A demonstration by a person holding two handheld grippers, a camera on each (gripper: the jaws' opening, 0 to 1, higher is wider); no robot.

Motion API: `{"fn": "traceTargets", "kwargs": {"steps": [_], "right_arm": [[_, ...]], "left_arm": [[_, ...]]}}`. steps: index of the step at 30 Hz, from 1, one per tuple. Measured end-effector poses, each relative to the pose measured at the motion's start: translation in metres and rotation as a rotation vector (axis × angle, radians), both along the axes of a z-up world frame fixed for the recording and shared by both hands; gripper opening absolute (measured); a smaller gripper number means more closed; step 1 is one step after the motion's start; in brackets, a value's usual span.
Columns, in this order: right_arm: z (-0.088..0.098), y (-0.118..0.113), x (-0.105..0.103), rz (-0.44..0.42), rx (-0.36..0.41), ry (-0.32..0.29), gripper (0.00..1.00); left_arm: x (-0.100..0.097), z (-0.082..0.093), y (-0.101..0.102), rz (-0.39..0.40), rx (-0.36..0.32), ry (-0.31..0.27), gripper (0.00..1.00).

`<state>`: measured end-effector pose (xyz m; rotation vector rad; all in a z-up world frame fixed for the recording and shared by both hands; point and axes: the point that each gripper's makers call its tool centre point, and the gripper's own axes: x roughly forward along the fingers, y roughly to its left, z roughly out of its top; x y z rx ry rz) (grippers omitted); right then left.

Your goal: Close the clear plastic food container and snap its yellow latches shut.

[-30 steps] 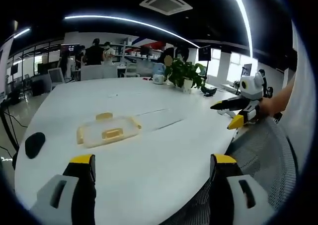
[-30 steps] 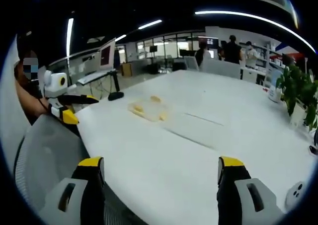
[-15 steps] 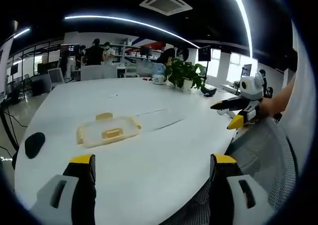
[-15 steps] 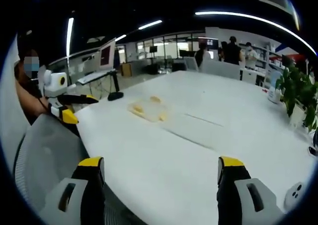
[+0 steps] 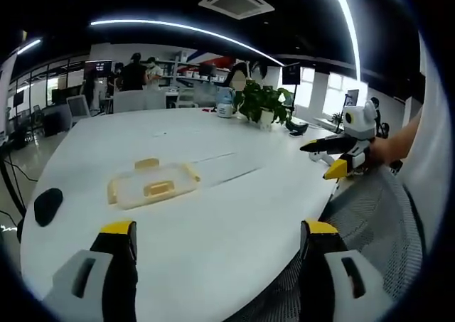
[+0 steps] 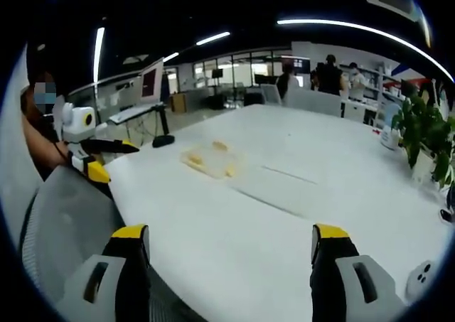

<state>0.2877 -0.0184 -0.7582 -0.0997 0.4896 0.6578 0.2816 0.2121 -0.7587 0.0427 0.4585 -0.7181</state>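
Observation:
A clear plastic food container (image 5: 151,185) with yellow latches lies flat on the white table (image 5: 234,215), left of centre in the left gripper view. From the right gripper view the container (image 6: 208,161) looks small and far across the table. My left gripper (image 5: 217,240) is open, well short of the container, nothing between its jaws. My right gripper (image 6: 229,245) is open too, hanging over the near table edge. The right gripper (image 5: 333,157) also shows at the right of the left gripper view; the left gripper (image 6: 99,158) shows at the left of the right gripper view.
A black mouse (image 5: 47,205) lies left of the container. A potted plant (image 5: 261,104) and a cup (image 5: 225,110) stand at the table's far end. A mesh chair back (image 5: 373,215) sits by the near edge. A monitor (image 6: 151,80) stands beyond the table; people stand far behind.
Both views have shifted slightly, so the cameras rose a little. The container has not moved and both grippers stay open.

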Motion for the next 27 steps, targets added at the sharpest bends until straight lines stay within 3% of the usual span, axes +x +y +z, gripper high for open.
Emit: {"fn": "traceTargets", "kwargs": {"steps": [17,27], "right_arm": [[-0.001,0.003,0.001,0.026,-0.027,0.002,0.95],[0.005,0.007,0.019,0.041,-0.033,-0.02,0.95]], "left_arm": [[0.004,0.0,0.001,-0.015,0.004,0.008,0.98],[0.016,0.003,0.008,-0.019,0.008,0.0,0.97]]}}
